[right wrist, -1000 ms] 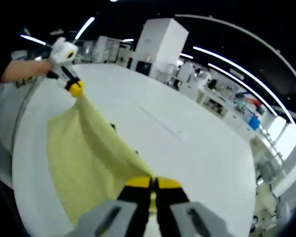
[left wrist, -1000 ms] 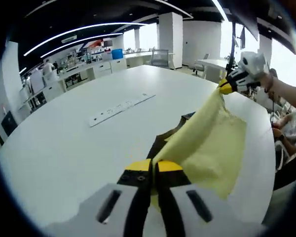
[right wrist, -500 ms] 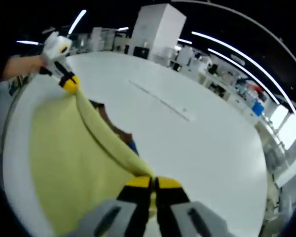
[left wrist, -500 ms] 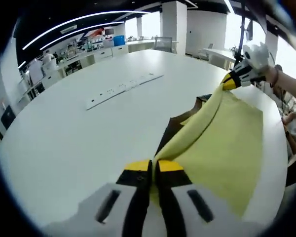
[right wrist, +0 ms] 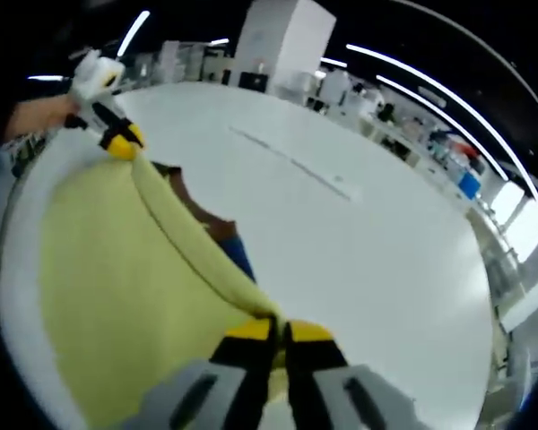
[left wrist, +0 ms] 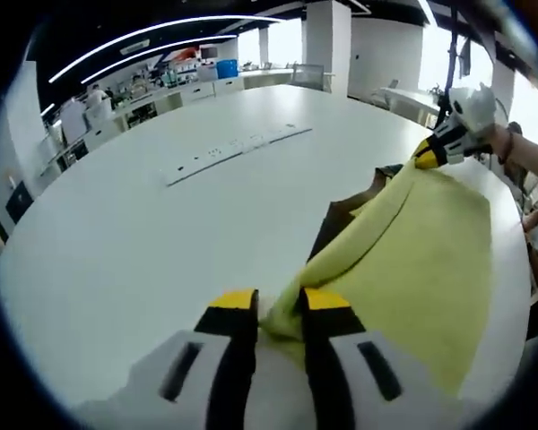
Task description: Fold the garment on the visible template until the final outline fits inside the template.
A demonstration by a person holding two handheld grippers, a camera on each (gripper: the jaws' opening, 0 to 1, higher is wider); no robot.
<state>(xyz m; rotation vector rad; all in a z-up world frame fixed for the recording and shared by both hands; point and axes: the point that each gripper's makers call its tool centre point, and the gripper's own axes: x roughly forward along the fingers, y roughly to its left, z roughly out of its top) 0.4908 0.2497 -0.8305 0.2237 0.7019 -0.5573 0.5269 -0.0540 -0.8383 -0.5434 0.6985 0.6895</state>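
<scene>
- My left gripper (left wrist: 273, 303) has its jaws a little apart, with a bunch of the yellow garment (left wrist: 421, 260) lying between them.
- My right gripper (right wrist: 277, 331) is pinched tight on another corner of it.
- The garment lies near my edge of the round white table (left wrist: 143, 242), over a dark brown template (left wrist: 334, 224).
- I think I should lay the folded edge down flat and straight, then let go slowly so nothing slides off.
</scene>
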